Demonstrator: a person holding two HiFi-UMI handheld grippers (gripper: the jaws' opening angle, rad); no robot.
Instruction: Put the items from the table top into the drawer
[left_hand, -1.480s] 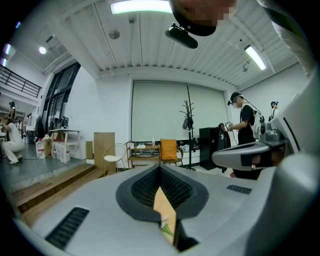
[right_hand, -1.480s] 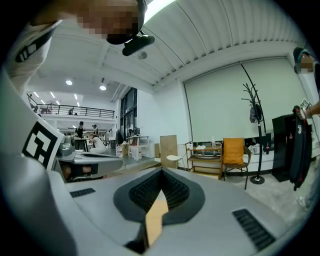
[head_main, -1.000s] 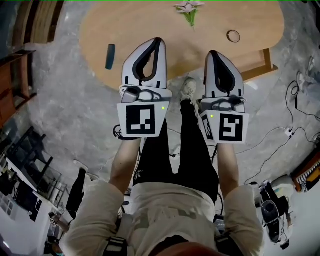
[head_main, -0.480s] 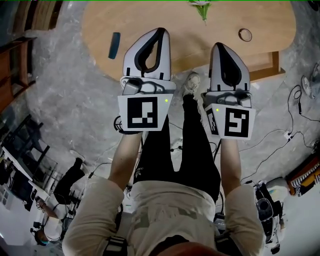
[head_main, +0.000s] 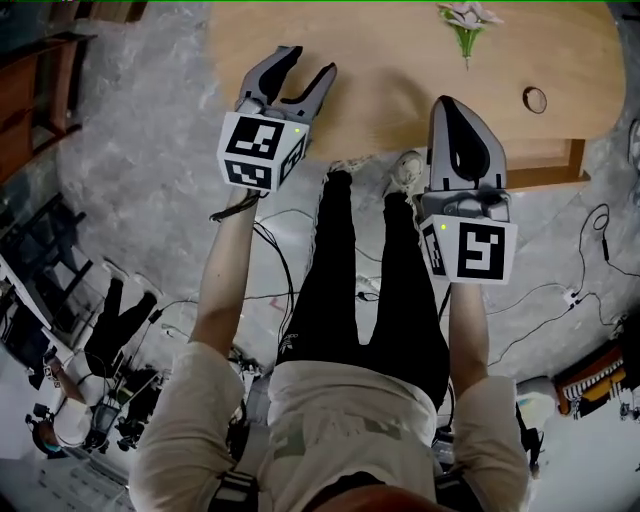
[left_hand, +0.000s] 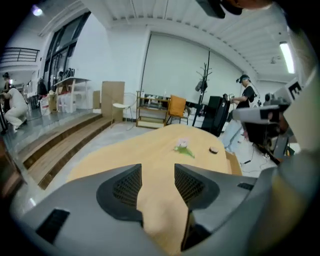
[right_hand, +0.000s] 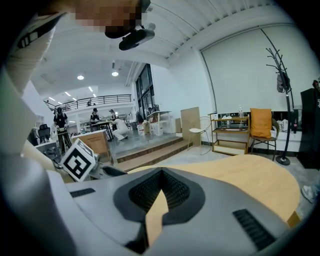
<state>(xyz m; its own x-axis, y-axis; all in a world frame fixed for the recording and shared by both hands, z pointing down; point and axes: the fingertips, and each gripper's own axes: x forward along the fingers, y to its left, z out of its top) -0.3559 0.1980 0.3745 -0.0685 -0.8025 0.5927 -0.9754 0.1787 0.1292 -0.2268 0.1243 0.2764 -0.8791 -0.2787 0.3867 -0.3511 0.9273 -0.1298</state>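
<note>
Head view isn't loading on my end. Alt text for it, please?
Looking down, the left gripper hangs over the wooden table, its jaws just opening with nothing between them; the right gripper is shut near the table's edge. A flower and a small ring lie farther on.

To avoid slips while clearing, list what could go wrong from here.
The small dark ring lies near the oval wooden table's edge; a nudge could push it off.
Loose black cables cross the floor by the person's feet; a step could snag them.
The left tool, jaws just opening and empty, is far from the pink flower with green stem; a long reach may crush it.
</note>
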